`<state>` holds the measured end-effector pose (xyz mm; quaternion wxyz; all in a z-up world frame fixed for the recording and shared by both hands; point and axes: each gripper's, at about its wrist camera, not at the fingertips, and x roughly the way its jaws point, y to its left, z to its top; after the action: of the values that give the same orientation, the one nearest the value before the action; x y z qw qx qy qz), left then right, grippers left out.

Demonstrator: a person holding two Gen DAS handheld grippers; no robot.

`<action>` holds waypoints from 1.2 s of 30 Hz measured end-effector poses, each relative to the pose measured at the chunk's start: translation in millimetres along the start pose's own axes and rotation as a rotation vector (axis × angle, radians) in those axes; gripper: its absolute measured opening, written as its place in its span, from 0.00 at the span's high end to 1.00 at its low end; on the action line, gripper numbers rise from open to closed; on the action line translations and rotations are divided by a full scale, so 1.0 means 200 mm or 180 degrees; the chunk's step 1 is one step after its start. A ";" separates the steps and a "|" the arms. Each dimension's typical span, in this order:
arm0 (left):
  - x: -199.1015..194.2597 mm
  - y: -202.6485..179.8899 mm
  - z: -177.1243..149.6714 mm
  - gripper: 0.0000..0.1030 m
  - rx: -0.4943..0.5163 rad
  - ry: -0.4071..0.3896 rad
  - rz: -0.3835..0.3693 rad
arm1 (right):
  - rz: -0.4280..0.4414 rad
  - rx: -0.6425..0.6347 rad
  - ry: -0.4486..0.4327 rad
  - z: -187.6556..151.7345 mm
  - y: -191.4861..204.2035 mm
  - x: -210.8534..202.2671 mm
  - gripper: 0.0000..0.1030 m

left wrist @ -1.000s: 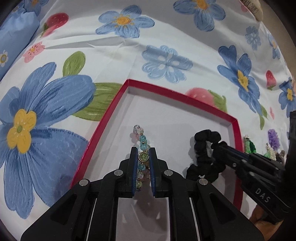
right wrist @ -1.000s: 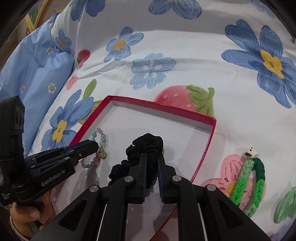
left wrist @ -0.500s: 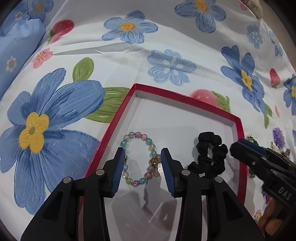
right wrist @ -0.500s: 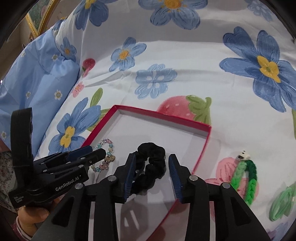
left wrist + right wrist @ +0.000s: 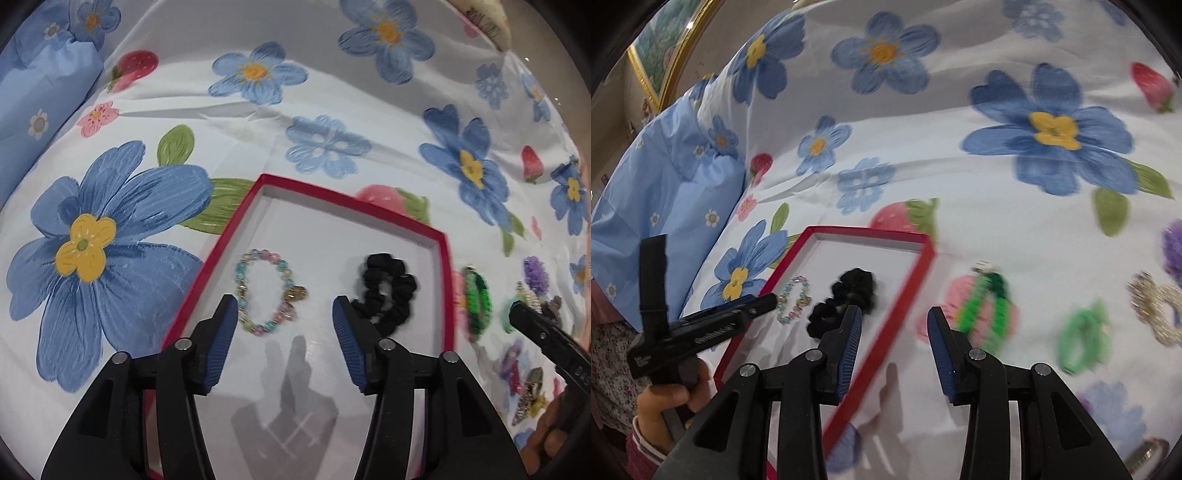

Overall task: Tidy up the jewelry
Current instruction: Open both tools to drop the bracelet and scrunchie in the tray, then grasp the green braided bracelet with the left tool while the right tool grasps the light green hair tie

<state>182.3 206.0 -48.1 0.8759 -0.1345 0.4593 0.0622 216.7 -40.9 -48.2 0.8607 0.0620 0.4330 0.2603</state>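
Floral bedsheet (image 5: 960, 192): both my grippers spread, empty; next, soft green woven loop bracelet (image 5: 984, 310), pinch one strand.

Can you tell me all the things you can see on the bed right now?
red box: one, red rim with white inside, on the floral sheet
beaded bracelet: one, pastel beads, inside the box, left part
black scrunchie: one, black, inside the box, right of the bracelet
green woven band: one, green, on the sheet just right of the box
light green tie: one, green, blurred, further right
pearl piece: one, whitish, far right
purple piece: one, purple, far right
floral sheet: one, white with blue flowers
blue pillow: one, left
left gripper: open, above the bracelet, jaws just opening, nothing between them
right gripper: open, empty, over the box's right rim
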 end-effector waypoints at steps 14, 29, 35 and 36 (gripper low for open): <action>-0.24 -0.33 -0.09 0.37 0.0271 -0.0149 -0.0436 | -0.0373 0.0396 -0.0204 -0.19 -0.37 -0.37 0.58; -0.15 -0.69 -0.13 0.33 0.0679 0.0030 -0.0628 | -0.0422 0.0464 -0.0247 -0.17 -0.50 -0.42 0.57; -0.09 -0.75 -0.14 0.33 0.0733 0.0101 -0.0657 | -0.0400 0.0437 -0.0213 -0.14 -0.51 -0.35 0.58; -0.07 -0.77 -0.13 0.33 0.0756 0.0110 -0.0672 | -0.0404 0.0436 -0.0196 -0.13 -0.52 -0.33 0.58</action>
<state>189.1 51.2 -23.7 0.8792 -0.0786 0.4617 -0.0873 204.8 -166.1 -51.5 0.8822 0.1011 0.4262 0.1730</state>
